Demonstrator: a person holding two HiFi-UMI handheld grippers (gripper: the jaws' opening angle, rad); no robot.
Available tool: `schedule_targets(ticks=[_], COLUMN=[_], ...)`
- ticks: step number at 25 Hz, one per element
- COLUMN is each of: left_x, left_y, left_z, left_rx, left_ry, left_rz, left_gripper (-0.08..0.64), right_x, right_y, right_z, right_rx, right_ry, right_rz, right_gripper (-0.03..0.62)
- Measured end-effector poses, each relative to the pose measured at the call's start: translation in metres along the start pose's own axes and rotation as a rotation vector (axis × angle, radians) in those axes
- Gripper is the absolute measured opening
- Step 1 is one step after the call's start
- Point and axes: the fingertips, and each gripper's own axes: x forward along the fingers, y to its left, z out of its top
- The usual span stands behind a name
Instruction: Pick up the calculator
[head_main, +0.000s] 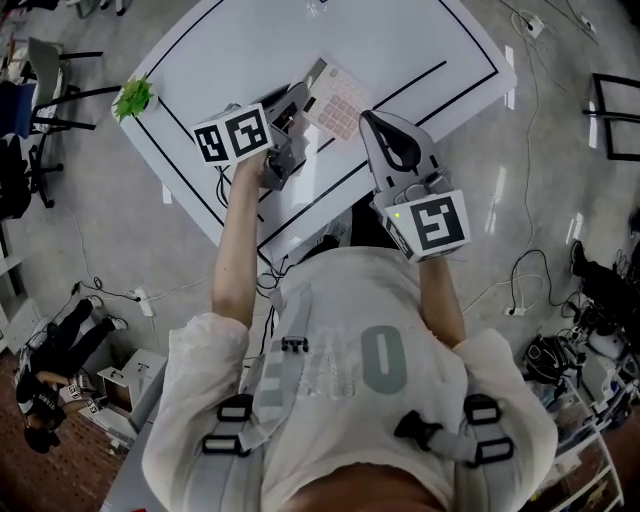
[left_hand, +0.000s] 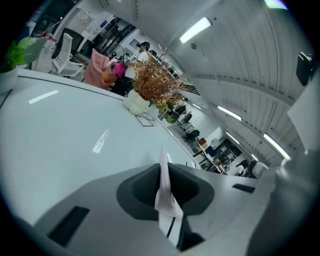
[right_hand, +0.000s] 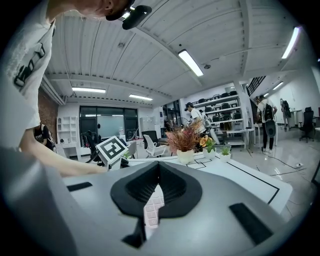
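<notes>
The calculator (head_main: 338, 102), white with pale pink keys, is tilted above the white table (head_main: 400, 40) near its middle. My left gripper (head_main: 298, 108) grips its left edge; in the left gripper view the calculator (left_hand: 165, 195) shows edge-on, pinched between the jaws of that gripper (left_hand: 164, 170). My right gripper (head_main: 367, 118) comes in from the near right with its jaws together, the tip at the calculator's right edge. In the right gripper view the calculator's keys (right_hand: 152, 207) show through the slit below the closed tips of that gripper (right_hand: 159, 182).
A small green plant (head_main: 133, 97) stands at the table's left corner. A vase of dried flowers (left_hand: 150, 85) sits further back on the table. Black lines (head_main: 420, 78) are marked on the tabletop. Cables and boxes lie on the floor around it.
</notes>
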Motion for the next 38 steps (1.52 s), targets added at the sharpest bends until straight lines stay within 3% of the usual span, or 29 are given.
schedule_targets(ticks=[4, 11, 17, 22, 27, 32, 38], left_x=[-0.004, 0.004, -0.055, -0.124, -0.183, -0.229, -0.256], left_y=[-0.013, -0.072, -0.122, -0.166, -0.203, -0.209, -0.210], left_z=[0.014, 0.089, 0.134, 0.154, 0.151, 0.135, 0.096], left_rx=[0.065, 0.233, 0.383, 0.543, 0.705, 0.823, 0.861], left_ry=[-0.044, -0.192, -0.410, -0.592, -0.748, -0.869, -0.879], left_rz=[0.009, 0.058, 0.115, 0.214, 0.337, 0.473, 0.567], left_gripper=[0.057, 0.057, 0.057, 0.057, 0.057, 0.057, 0.057], right_x=[-0.011, -0.024, -0.044, -0.059, -0.069, -0.071, -0.077], right_y=[0.000, -0.045, -0.036, -0.021, -0.005, 0.012, 0.020], right_z=[0.010, 0.054, 0.079, 0.097, 0.109, 0.122, 0.115], right_rx=[-0.032, -0.115, -0.182, -0.180, -0.190, -0.194, -0.162], right_ry=[-0.032, -0.095, -0.136, -0.182, -0.210, -0.238, -0.250], right_rz=[-0.026, -0.093, -0.125, -0.147, -0.149, -0.157, -0.189], right_gripper=[0.006, 0.006, 0.006, 0.006, 0.006, 0.006, 0.006])
